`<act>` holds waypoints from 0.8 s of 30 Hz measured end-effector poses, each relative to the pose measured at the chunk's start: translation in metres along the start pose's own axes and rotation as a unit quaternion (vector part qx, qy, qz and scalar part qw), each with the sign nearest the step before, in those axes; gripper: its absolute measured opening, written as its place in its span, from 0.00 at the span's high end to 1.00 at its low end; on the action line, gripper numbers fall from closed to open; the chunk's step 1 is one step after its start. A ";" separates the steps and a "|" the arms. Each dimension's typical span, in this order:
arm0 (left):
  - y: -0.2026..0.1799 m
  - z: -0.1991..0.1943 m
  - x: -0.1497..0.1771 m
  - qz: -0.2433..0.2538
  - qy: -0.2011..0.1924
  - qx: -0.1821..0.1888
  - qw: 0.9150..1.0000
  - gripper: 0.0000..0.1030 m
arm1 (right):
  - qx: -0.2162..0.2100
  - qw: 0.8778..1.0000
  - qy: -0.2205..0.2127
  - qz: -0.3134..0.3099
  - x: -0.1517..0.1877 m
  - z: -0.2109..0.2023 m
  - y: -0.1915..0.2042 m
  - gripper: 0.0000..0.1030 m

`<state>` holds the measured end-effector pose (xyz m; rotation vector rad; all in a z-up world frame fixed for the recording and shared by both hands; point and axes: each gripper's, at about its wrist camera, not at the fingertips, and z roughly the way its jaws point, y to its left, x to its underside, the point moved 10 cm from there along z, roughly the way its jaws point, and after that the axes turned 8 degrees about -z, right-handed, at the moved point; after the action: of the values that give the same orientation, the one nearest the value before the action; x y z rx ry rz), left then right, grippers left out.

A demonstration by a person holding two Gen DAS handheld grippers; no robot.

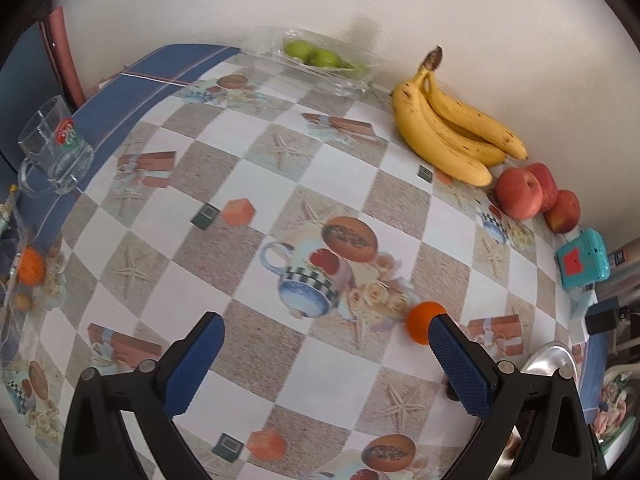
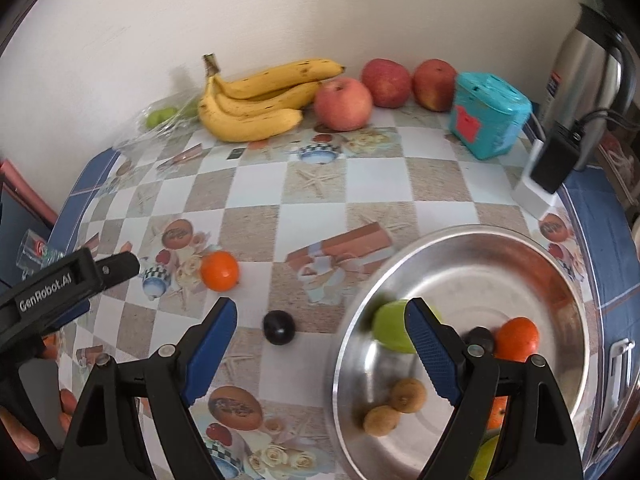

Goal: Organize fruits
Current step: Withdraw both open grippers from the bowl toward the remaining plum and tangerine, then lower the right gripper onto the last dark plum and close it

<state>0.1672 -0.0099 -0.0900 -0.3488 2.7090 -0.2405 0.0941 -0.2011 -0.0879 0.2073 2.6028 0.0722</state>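
On the checked tablecloth [image 2: 320, 208]: an orange [image 2: 219, 271] and a dark plum [image 2: 279, 327], left of the metal bowl [image 2: 520, 248]. In the bowl: green apple [image 2: 390, 326], another orange [image 2: 517, 339], two kiwis [image 2: 408, 395]. Along the wall: bananas [image 2: 256, 100], red apples [image 2: 343, 104]. Right gripper [image 2: 320, 350] spread wide, empty. Left gripper [image 1: 326, 364] likewise spread, holding nothing.

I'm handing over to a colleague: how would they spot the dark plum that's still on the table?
Start at the big metal bowl on the checked tablecloth. Just beyond the bowl's left rim lies the plum, alone on the cloth. It is small, round and nearly black, unlike the orange farther left.
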 end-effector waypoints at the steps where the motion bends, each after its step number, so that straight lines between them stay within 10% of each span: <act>1: 0.002 -0.001 -0.001 0.001 -0.003 -0.003 1.000 0.00 | -0.002 1.000 0.000 -0.002 0.000 0.001 0.003 0.16; 24: 0.002 0.020 0.008 0.015 0.025 -0.012 0.999 0.00 | -0.025 0.999 0.025 -0.027 0.008 0.029 0.032 0.16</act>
<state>0.1677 -0.0124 -0.1116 -0.3121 2.7672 -0.2109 0.1063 -0.1680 -0.1143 0.1175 2.6515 0.1239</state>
